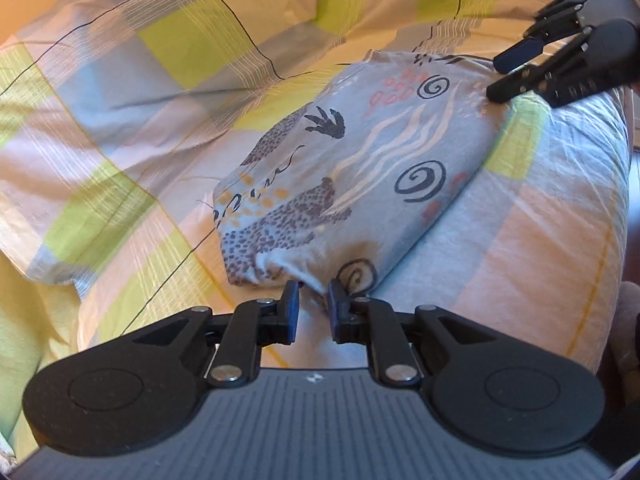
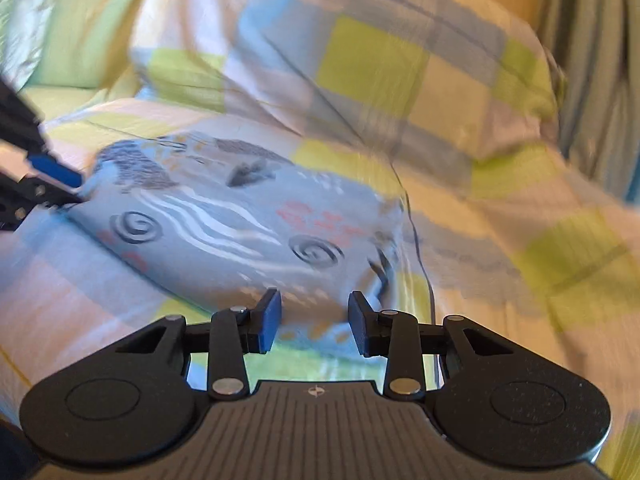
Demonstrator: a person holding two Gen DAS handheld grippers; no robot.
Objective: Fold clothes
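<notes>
Where the checked duvet [image 1: 132,92] spreads over the bed, lies a folded blue patterned garment [image 1: 352,184], flat and compact on the pastel squares. At its near corner, left gripper [image 1: 313,304] with fingers narrowly parted, a small tuck of fabric between the pads, though a firm grip cannot be told. At the opposite end, right gripper [image 2: 314,322] with fingers clearly apart, holding nothing, tips just at the garment's edge. Blurred throughout in the right wrist view.

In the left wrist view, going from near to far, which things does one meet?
left gripper → folded patterned garment → right gripper → checked bedding
</notes>
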